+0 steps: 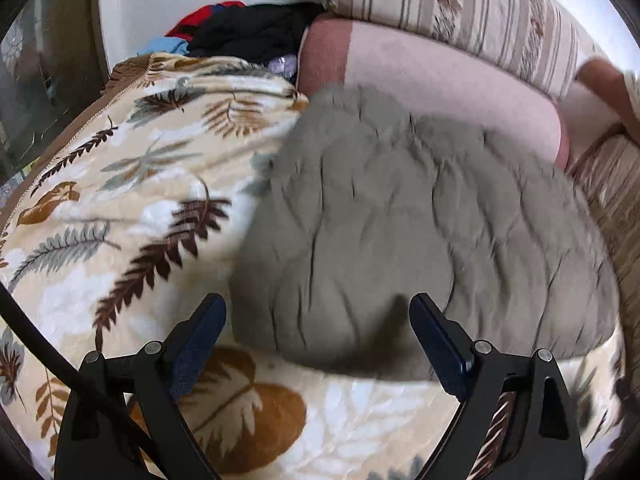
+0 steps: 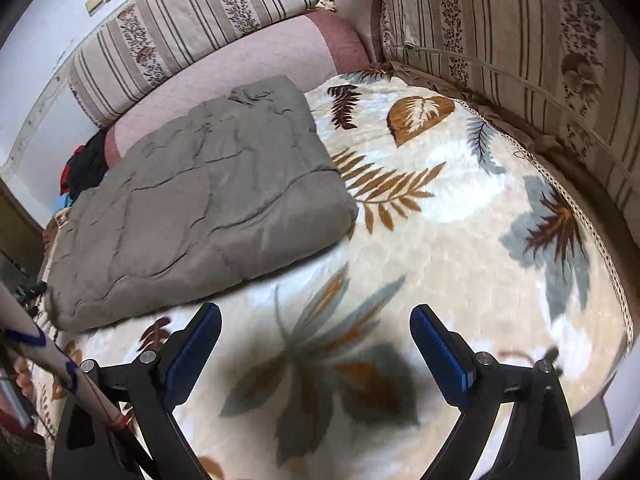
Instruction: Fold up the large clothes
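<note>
A grey quilted garment (image 1: 400, 216) lies folded into a flat rectangle on a cream blanket with leaf prints (image 1: 120, 208). My left gripper (image 1: 318, 320) is open and empty, just above the garment's near edge. In the right wrist view the folded grey garment (image 2: 208, 200) lies at the left on the leaf blanket (image 2: 440, 220). My right gripper (image 2: 316, 332) is open and empty, over bare blanket to the right of the garment's near corner.
A pink bolster (image 1: 440, 80) and striped floral cushions (image 1: 480, 0) line the back. More striped cushions (image 2: 520, 60) stand at the right. A pile of black, red and blue clothes (image 1: 248, 32) lies at the far left corner. A bare arm (image 1: 608, 88) shows at the right.
</note>
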The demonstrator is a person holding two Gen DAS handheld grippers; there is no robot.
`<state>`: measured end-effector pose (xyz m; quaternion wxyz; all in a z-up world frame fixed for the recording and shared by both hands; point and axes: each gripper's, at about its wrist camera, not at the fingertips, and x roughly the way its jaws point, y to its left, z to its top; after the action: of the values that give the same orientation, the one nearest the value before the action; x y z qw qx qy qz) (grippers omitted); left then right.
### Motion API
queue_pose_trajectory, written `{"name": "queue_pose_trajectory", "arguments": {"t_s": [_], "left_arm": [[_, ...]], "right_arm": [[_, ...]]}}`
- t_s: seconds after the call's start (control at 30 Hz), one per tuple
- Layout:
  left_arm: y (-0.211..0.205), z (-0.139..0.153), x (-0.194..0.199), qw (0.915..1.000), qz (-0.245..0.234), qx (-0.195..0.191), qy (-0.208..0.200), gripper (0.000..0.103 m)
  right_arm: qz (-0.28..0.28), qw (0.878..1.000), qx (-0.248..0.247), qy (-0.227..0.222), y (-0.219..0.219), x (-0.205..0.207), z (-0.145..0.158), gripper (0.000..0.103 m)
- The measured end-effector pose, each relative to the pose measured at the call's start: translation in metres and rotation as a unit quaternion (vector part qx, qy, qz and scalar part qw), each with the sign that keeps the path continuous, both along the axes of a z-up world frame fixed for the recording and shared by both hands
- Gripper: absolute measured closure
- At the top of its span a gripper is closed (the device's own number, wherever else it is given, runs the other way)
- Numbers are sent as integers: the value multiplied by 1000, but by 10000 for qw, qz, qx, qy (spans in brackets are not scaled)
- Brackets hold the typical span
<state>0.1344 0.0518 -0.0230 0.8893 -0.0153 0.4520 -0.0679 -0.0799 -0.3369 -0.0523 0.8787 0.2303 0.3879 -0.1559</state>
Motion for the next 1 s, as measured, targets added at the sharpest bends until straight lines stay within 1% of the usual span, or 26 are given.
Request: {"name": "queue_pose_trajectory", "arguments": {"t_s": [0.07, 0.13, 0.2, 0.23, 0.3, 0.4, 0.53, 0.73, 1.0], "left_arm": [[1, -16, -2, 9998, 60, 138, 134, 10], [6, -23, -4, 9995, 83, 92, 281, 10], [11, -18, -10, 9994, 131, -43, 320, 11], [14, -11, -16, 9996, 126, -111, 228, 11], [20, 2, -27, 9999, 113, -103, 15, 11], [29, 11, -34, 9998, 151, -85, -55, 11], [41, 12, -40, 9995, 245, -210, 11, 11], [46, 8, -42, 9990, 321, -291, 92, 11], [45, 7, -39, 9992, 255, -276, 108, 11]], "right_arm": [[50, 10000, 12, -44, 9, -7, 5, 6], [123, 9999, -50, -45, 17, -13, 8, 6], [186, 9997, -172, -49, 27, -19, 14, 6], [211, 9995, -229, -70, 30, -22, 18, 6], [250, 9991, -315, -119, 36, -28, 24, 6], [272, 9991, -307, -142, 40, -31, 29, 5], [328, 9991, -213, -135, 45, -33, 29, 5], [329, 9990, -263, -113, 47, -36, 30, 6], [257, 9996, 7, 66, 41, -32, 13, 5]]}}
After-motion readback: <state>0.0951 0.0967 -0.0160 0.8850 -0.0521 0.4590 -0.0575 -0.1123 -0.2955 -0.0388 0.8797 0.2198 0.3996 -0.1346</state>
